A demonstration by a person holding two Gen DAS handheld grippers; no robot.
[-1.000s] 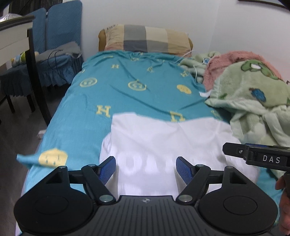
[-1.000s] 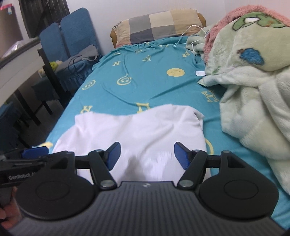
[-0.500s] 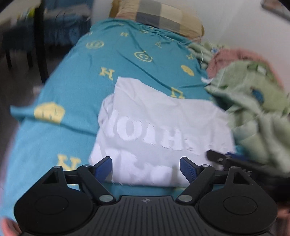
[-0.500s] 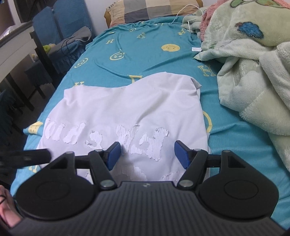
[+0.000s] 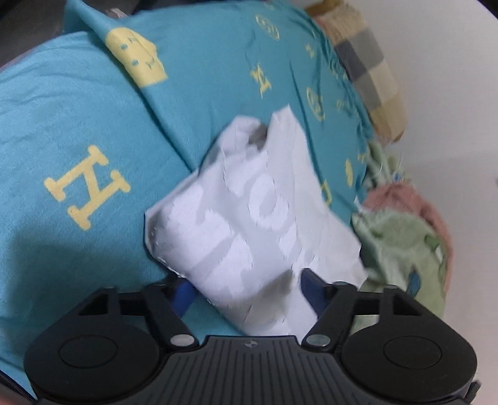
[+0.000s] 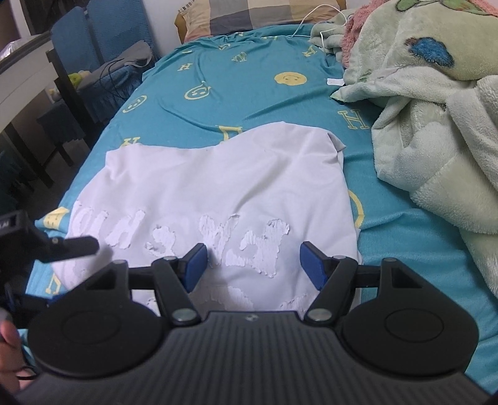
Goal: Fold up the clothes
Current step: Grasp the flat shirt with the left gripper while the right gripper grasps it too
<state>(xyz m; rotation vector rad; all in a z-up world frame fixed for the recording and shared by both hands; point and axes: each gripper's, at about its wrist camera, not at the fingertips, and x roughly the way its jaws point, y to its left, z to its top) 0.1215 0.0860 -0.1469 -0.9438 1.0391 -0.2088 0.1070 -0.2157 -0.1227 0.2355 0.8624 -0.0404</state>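
Note:
A white T-shirt [image 6: 218, 193] with raised white lettering lies spread on the teal bed sheet [image 6: 249, 90]. It also shows in the left wrist view [image 5: 255, 218], blurred and tilted. My left gripper [image 5: 246, 289] is open, its blue pads either side of the shirt's near left edge. It shows from the side in the right wrist view [image 6: 62, 246]. My right gripper [image 6: 252, 264] is open and empty, low over the shirt's near right part.
A green fleece blanket [image 6: 435, 109] is heaped along the bed's right side. A checked pillow [image 6: 264, 12] lies at the head. Blue chairs [image 6: 102, 40] and a dark table leg [image 6: 65, 90] stand left of the bed. A white cable [image 6: 314, 21] lies near the pillow.
The left gripper has swung down and rolled to the left side of the shirt, so the shirt edge now lies between its pads. The right gripper has dropped closer over the shirt.

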